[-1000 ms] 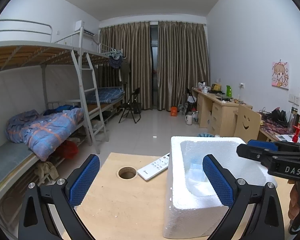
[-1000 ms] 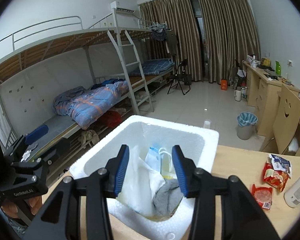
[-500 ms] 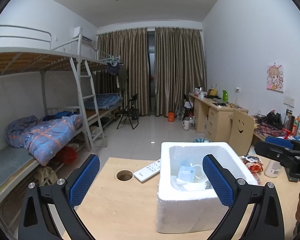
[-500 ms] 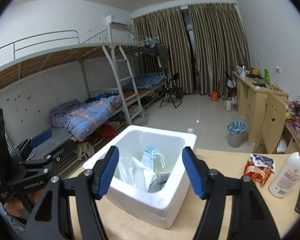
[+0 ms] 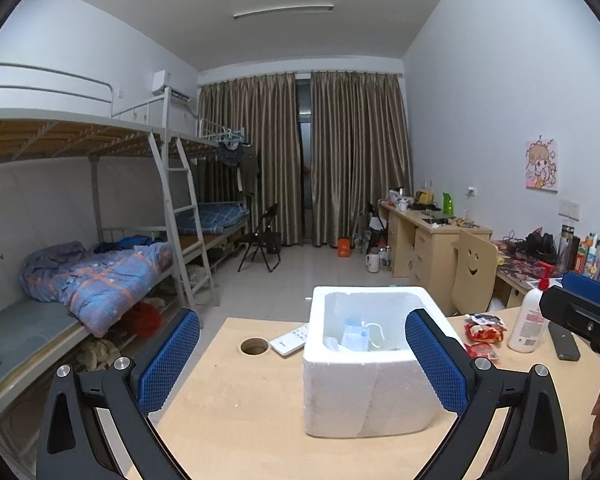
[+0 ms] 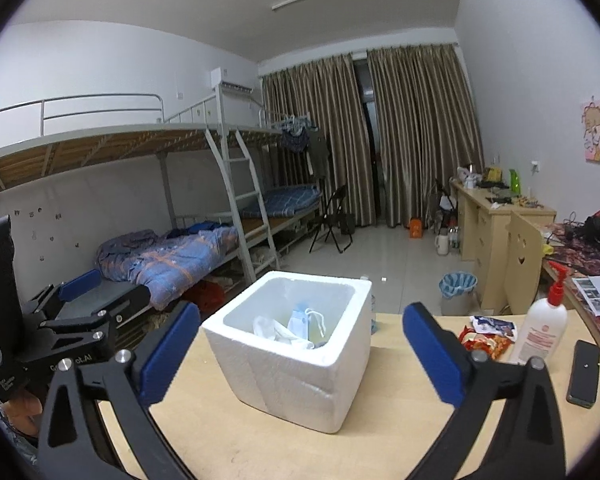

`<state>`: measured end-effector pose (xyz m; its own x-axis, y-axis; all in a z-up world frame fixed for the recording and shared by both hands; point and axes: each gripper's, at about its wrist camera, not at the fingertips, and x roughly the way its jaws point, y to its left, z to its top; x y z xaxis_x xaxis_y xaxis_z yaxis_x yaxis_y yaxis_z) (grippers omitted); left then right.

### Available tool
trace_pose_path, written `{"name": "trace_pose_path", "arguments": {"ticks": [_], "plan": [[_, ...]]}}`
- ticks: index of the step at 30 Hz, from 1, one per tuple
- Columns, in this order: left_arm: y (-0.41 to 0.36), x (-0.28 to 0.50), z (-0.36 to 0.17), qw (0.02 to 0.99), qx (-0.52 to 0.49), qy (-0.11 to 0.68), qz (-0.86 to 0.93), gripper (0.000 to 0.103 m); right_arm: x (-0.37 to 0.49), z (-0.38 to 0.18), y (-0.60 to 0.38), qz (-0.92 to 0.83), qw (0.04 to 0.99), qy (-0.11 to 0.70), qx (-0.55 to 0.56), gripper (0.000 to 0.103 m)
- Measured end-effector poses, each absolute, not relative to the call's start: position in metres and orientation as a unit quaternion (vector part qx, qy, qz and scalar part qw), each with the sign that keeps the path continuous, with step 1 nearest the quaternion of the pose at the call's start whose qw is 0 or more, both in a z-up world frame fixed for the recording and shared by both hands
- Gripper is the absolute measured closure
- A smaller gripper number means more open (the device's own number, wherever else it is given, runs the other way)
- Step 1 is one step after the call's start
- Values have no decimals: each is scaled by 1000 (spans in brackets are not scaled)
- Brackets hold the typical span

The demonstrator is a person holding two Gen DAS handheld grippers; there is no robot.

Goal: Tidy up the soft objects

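Pulled back from the box (image 6: 292,344) within the last second: right tool (image 6: 300,344), a moment ago half-shut low over the contents, now spread wide and empty; left tool (image 5: 302,354) likewise spread, holding nothing. Probably a deposit just finished, perhaps the last. Box upright on the tabletop (image 5: 236,432), between both tools. Inside: white cloth (image 6: 270,328), pale-blue mask (image 6: 300,322) with a loose ear loop, crumpled and limp, well below the rim. Snack packets (image 6: 488,336), bottle (image 6: 540,336), phone (image 6: 584,372) and remote (image 5: 290,340) outside, apart.
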<state>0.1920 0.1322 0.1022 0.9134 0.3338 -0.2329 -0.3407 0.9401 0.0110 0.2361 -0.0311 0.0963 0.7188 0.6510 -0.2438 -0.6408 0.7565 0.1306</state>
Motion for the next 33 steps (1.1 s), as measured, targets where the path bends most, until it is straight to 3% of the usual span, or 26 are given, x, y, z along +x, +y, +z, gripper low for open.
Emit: {"name": "trace_pose_path", "arguments": {"ticks": [18, 33], "plan": [[97, 121, 92, 986, -12, 91, 139, 0, 177, 71, -64, 320, 941, 107, 29, 0], [72, 103, 36, 989, -4, 84, 118, 0, 152, 23, -88, 288, 952, 99, 30, 0]]}}
